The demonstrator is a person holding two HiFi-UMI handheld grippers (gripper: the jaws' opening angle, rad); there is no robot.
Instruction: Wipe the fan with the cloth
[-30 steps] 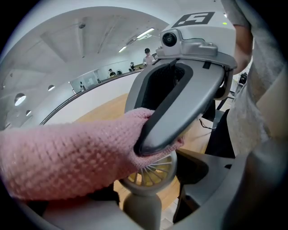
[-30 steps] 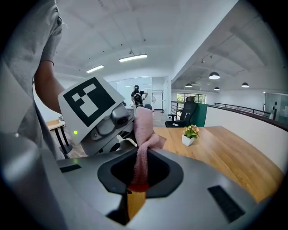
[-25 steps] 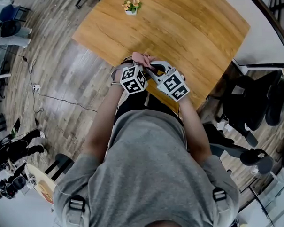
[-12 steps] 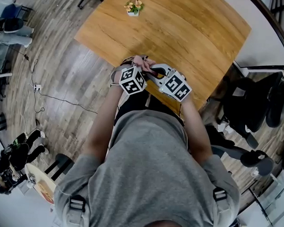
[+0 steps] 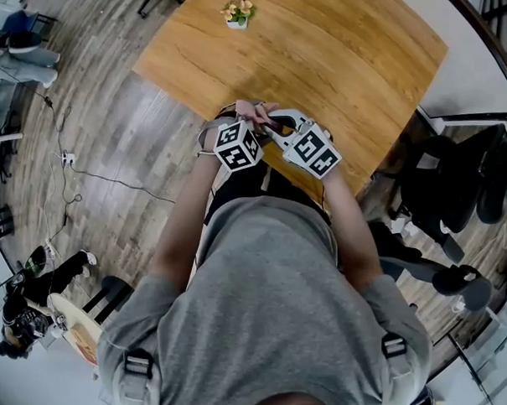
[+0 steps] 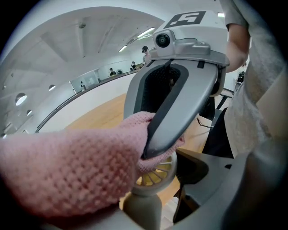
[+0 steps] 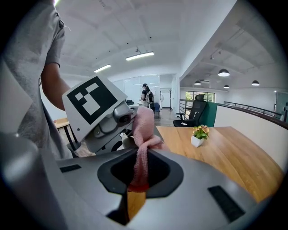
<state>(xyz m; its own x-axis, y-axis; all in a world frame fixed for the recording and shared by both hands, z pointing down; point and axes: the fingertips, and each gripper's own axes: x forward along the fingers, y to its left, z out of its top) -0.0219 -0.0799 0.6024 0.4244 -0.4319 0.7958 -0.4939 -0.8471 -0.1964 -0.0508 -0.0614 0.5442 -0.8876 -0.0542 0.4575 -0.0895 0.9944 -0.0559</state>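
Both grippers meet over the table's near edge [image 5: 241, 100]. My left gripper [image 6: 143, 204] is shut on the white stem of a small hand fan [image 6: 155, 176], whose round grille shows pale yellow blades. My right gripper [image 6: 155, 150] is shut on a pink knitted cloth [image 6: 76, 170] and presses it against the top of the fan's grille. In the right gripper view the cloth [image 7: 144, 128] runs up from between the right gripper [image 7: 135, 182] jaws toward the left gripper's marker cube [image 7: 92, 105]. From the head view only a pink bunch of cloth [image 5: 256, 112] shows ahead of the two cubes.
A wooden table [image 5: 327, 58] carries a small flower pot [image 5: 237, 10] at its far side. Black office chairs [image 5: 455, 189] stand to the right. A cable [image 5: 112, 179] lies on the plank floor to the left. The person's body fills the lower head view.
Both hands keep their place over the table edge. The pink cloth bunch shifts only slightly at the gripper tips.
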